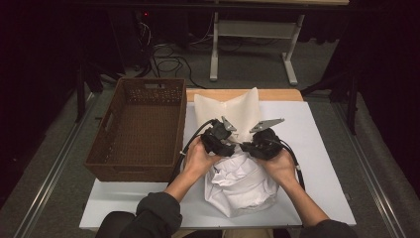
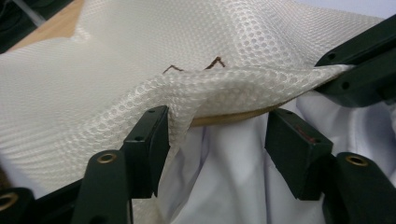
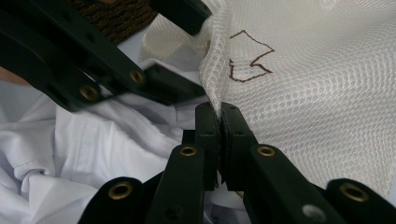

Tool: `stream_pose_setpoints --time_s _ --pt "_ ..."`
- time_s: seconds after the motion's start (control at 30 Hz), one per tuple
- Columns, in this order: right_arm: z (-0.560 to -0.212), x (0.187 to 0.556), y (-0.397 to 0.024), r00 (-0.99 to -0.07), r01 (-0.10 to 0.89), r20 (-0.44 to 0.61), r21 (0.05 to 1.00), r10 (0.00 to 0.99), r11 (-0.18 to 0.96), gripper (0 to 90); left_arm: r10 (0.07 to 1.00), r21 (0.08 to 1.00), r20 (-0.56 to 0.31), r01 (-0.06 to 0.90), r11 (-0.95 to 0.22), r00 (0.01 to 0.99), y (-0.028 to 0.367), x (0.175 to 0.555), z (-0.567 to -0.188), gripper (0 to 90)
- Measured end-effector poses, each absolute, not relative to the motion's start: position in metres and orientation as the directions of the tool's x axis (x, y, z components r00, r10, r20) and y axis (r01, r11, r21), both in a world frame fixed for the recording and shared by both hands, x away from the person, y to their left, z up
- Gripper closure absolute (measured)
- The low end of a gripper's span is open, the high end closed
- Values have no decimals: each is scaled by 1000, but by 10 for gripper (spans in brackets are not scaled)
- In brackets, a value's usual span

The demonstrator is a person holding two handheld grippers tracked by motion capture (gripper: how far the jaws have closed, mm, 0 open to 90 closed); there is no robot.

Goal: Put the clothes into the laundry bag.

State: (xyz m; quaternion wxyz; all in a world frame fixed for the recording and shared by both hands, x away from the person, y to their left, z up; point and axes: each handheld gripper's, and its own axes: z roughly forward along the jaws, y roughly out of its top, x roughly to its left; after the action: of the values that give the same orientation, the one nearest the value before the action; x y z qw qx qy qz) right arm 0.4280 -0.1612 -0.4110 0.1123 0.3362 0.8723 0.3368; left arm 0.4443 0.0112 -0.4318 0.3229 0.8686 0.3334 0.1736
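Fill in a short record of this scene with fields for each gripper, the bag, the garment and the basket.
left gripper: open, mesh bag edge lies between its jaws
right gripper: shut on mesh bag
mesh bag: cream, on the table, mouth edge lifted
white garment: bunched at the bag's mouth
basket: brown wicker, beside the bag

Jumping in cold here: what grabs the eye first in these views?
The cream mesh bag at the table's middle, with white cloth bunched at its mouth. The right gripper is clamped on the bag's rim, and the left gripper stands open beside it. A brown woven basket sits left.
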Motion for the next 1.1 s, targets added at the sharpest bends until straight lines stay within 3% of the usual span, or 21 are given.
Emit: stream_pose_setpoints --time_s 0.1,0.27,0.33,0.57,0.83,1.1 --pt "-412 429 -160 -752 514 34 657 659 552 879 698 691 103 453 -563 709 7 446 -435 413" --pt "-412 430 -161 -748 521 45 658 663 543 857 676 721 79 426 -547 733 11 443 -430 743" --pt "-413 431 -160 -749 522 49 658 661 543 784 666 710 86 424 -562 741 11 442 -430 841" --pt "-407 422 -168 -737 498 -19 660 675 562 596 668 682 16 481 -551 744 19 446 -427 864" --pt "-395 402 -222 -664 520 1 718 747 462 519 677 662 12 502 -557 736 23 447 -426 863" --pt "-420 391 -241 -653 591 58 663 755 460 513 675 649 12 508 -567 737 19 446 -424 858"
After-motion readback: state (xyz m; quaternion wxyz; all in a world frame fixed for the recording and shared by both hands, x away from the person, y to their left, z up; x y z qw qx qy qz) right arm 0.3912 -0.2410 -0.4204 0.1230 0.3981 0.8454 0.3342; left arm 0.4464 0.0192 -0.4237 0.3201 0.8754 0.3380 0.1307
